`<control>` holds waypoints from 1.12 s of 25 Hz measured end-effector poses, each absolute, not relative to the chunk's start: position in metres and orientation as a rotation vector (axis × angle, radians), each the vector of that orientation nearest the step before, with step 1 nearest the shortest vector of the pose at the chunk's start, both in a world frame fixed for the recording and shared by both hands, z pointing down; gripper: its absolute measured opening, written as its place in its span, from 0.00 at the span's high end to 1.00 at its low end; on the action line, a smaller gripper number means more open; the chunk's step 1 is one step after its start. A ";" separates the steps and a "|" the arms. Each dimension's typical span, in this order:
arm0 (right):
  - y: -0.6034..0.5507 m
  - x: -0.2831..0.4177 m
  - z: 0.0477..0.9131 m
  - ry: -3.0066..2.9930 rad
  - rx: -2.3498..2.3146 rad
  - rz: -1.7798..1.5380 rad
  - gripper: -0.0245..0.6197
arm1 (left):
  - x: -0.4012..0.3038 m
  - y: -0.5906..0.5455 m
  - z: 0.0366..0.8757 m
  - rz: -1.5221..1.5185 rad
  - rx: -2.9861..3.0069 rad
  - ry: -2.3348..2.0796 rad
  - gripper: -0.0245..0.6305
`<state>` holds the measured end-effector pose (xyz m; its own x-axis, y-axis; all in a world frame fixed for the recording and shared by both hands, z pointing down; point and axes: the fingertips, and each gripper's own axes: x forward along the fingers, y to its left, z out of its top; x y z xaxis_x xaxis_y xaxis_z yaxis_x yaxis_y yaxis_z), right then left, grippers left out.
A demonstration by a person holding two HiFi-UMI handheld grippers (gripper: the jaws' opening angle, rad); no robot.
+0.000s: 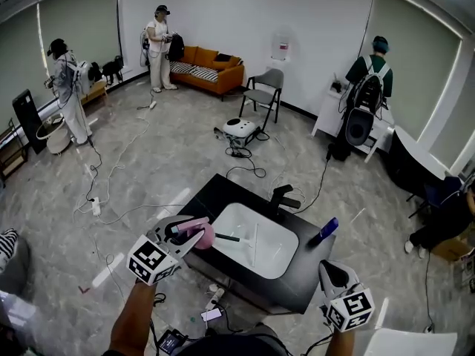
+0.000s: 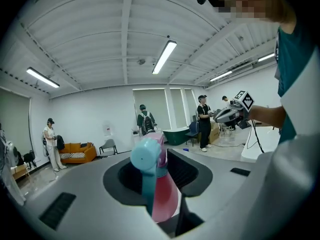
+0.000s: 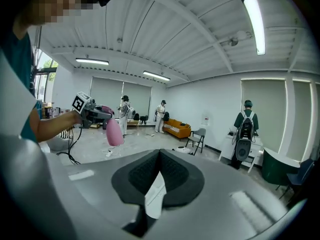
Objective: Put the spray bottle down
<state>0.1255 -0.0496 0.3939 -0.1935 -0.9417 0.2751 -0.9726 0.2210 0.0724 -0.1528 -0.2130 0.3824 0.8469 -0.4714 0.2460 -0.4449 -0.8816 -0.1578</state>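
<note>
A pink spray bottle (image 1: 203, 235) with a teal head (image 2: 148, 157) hangs in the air over the near left corner of the black table (image 1: 310, 271). My left gripper (image 1: 187, 234) is shut on it near the neck, and its pink body (image 2: 166, 196) hangs below the jaws. The right gripper view shows the same bottle (image 3: 114, 132) held out by the left gripper (image 3: 93, 113). My right gripper (image 1: 326, 268) hovers at the table's near right corner, jaws together with nothing in them (image 3: 159, 154). A white sink basin (image 1: 276, 261) is set into the table between the two grippers.
A black faucet (image 1: 283, 197) stands at the far rim of the basin, and a blue object (image 1: 324, 231) lies on the table's right side. Cables (image 1: 111, 176) run over the floor. Beyond are a chair (image 1: 266, 89), an orange sofa (image 1: 209, 68) and several people.
</note>
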 end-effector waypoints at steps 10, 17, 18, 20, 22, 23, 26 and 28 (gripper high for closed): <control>-0.145 0.136 0.425 -2.346 1.633 0.191 0.95 | -0.116 -0.296 0.413 -0.438 -2.959 0.830 0.77; -0.217 0.166 0.452 -2.403 1.545 0.238 0.95 | -0.077 -0.365 0.441 -0.441 -2.970 0.926 0.77; -0.227 0.171 0.458 -2.405 1.535 0.250 0.95 | -0.071 -0.377 0.446 -0.442 -2.972 0.936 0.77; -0.247 0.180 0.469 -2.404 1.521 0.276 0.95 | -0.059 -0.400 0.456 -0.444 -2.979 0.952 0.77; -0.265 0.188 0.481 -2.402 1.510 0.301 0.95 | -0.048 -0.422 0.468 -0.448 -2.988 0.964 0.77; -0.273 0.192 0.486 -2.401 1.506 0.312 0.95 | -0.043 -0.432 0.474 -0.449 -2.992 0.970 0.77; -0.292 0.204 0.503 -2.401 1.504 0.341 0.95 | -0.029 -0.457 0.492 -0.457 -3.006 0.989 0.77; -0.303 0.213 0.514 -2.399 1.509 0.361 0.95 | -0.018 -0.474 0.504 -0.466 -3.010 0.996 0.77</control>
